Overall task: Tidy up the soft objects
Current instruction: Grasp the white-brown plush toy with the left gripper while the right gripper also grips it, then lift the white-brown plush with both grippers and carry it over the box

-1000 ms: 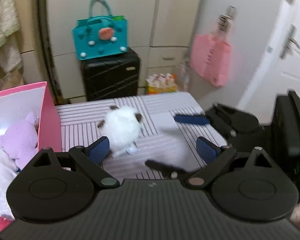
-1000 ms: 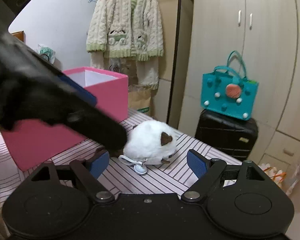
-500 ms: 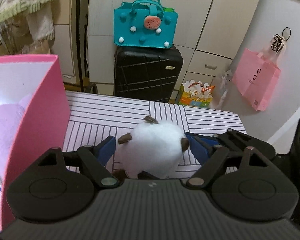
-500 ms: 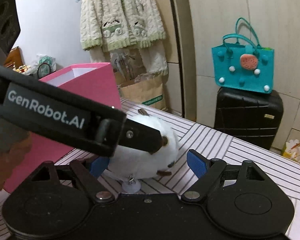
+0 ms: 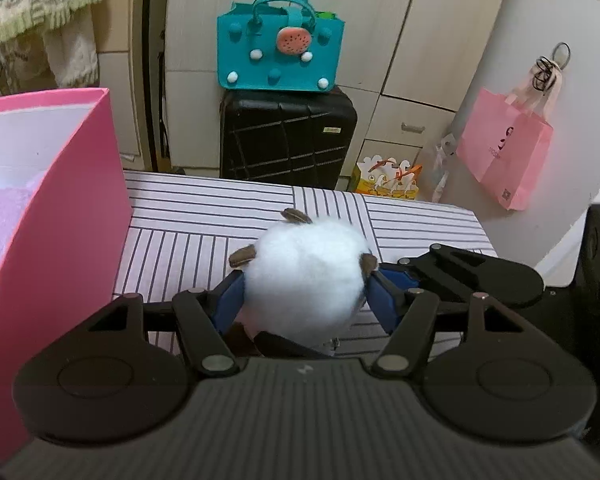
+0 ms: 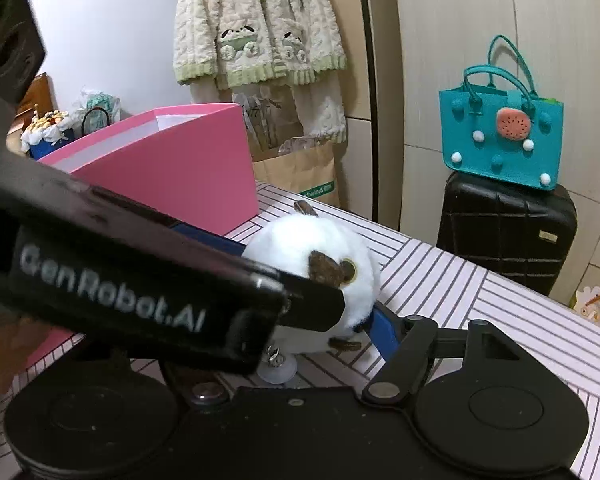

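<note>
My left wrist camera sits just behind its own fingers, tilted down at the striped table (image 5: 204, 216) and facing the black suitcase (image 5: 288, 136). My right wrist camera sits low at the table's near edge, looking leftward past the pink box (image 6: 172, 168). Both, very close in, share the white plush (image 5: 306, 276), the suitcase and the teal bag (image 6: 500, 140).

The desk (image 5: 204, 216) wears a pink-white cloth with dark stripes. On it stands an open pink box (image 5: 64, 216) at the left side, and near it a round white plush toy (image 5: 306, 276) with brown patches.
</note>
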Demonstrator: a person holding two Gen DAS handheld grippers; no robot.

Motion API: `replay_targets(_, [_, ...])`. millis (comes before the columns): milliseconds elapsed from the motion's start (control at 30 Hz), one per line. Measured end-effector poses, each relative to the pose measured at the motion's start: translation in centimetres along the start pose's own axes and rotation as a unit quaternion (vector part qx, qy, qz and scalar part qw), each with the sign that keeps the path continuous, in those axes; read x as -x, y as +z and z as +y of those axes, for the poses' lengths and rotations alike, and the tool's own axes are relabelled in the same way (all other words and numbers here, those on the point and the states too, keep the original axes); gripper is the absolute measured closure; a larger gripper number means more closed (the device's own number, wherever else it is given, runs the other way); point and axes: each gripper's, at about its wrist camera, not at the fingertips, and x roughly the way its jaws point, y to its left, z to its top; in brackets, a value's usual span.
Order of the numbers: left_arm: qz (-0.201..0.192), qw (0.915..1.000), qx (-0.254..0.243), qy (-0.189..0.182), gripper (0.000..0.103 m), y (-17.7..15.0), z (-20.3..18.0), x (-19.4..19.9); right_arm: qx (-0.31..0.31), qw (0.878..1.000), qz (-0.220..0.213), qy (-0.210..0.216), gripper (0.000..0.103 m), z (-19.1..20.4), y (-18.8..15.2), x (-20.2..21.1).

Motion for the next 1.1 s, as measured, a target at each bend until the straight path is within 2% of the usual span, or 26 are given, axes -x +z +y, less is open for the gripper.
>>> replay_targets(100, [0.0, 0.9998, -0.018, -0.004, 0.043, -0.3, -0.6, 0.3, -0.005, 1.0, 0.0, -0.01, 0.028, 0.3, -0.2, 0.5])
replay_targets(233, [0.01, 0.9996, -0.005, -0.024, 0.047, -0.2, -0.3, 1.2, -0.021, 1.0, 0.004, -0.015, 0.03, 0.8, -0.3, 1.8])
replay_targets(333, [0.02, 0.9991, -0.003, -0.038, 0.048, -0.4, -0.5, 2.0, -0.088, 0.995, 0.047, -0.018, 0.03, 0.6, 0.6, 2.5])
replay_targets(400, [0.031, 0.9985, -0.01, -0.043, 0.049, -0.5, -0.7, 2.5, -0.118, 0.991, 0.059, -0.008, 0.03, 0.6, 1.0, 3.1])
replay_targets(700, [0.087, 0.9908, 0.005, -0.104, 0.049, -0.5, 0.1, 5.1, -0.104, 0.992, 0.074, -0.023, 0.03, 3.6, 0.7, 6.3])
replay_targets(833, [0.108, 0.9857, 0.005, -0.129, 0.051, -0.9, 0.4, 6.8, -0.16, 0.983, 0.093, -0.005, 0.03, 4.3, 0.4, 8.3])
replay_targets(967, [0.086, 0.9856, -0.014, -0.145, 0.05, -2.1, 1.1, 10.4, -0.169, 0.983, 0.078, 0.01, 0.03, 6.5, -0.1, 10.1])
replay_targets(1100, [0.075, 0.9859, -0.03, -0.146, 0.051, -2.8, 1.5, 12.9, -0.151, 0.986, 0.066, 0.01, 0.03, 8.9, 0.3, 11.4])
